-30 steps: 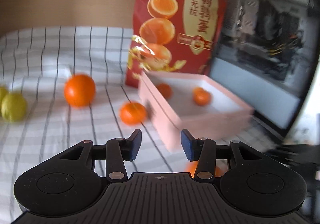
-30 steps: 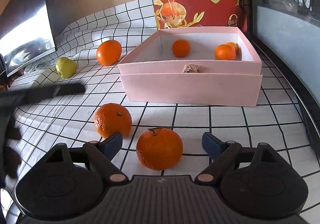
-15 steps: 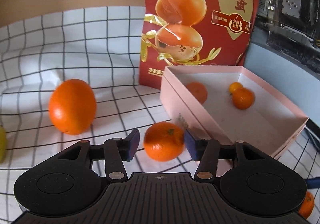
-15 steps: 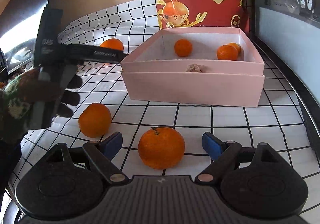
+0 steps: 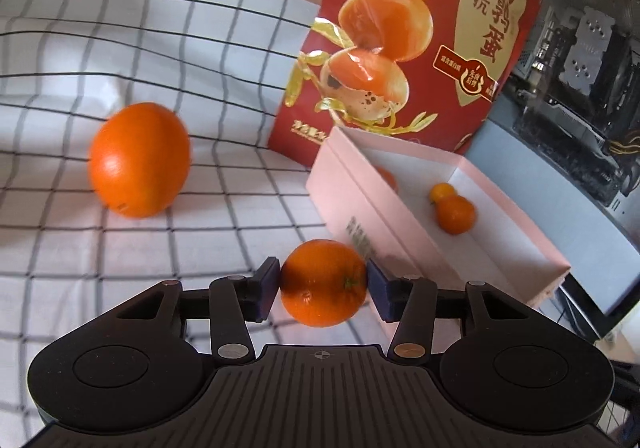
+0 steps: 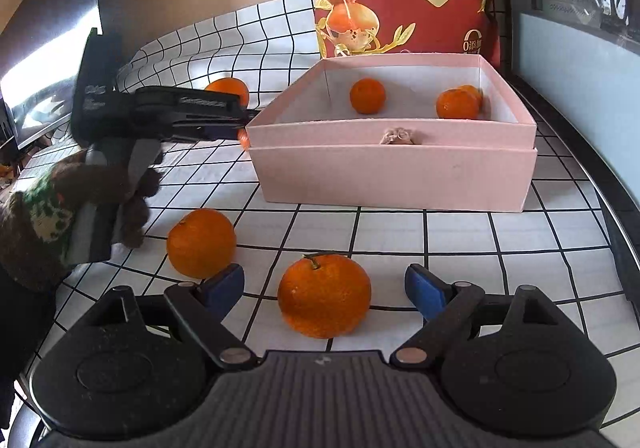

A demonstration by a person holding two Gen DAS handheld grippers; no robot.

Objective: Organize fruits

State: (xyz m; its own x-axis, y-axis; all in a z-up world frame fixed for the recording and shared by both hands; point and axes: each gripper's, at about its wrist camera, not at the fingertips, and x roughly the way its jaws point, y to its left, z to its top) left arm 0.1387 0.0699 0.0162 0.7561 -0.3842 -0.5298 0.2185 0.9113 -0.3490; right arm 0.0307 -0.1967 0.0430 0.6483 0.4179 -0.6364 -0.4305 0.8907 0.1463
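Checked cloth point(image 5: 120, 248): left hand-held gripper point(image 5: 322, 282) clamps mandarin point(image 5: 323, 283).

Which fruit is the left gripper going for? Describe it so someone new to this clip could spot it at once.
Start at the pink box standing in front of the red snack bag. Just outside the box's near corner sits a small orange between the left gripper's blue fingers. The larger orange lies apart on the checked cloth, with no fingers around it.

the left tool point(image 5: 323, 286) is level, both blue pads pressed on a small orange tangerine point(image 5: 323, 283), held by a dark-gloved left hand point(image 6: 120, 187). the right tool point(image 6: 325, 288) sits low with fingers spread wide.
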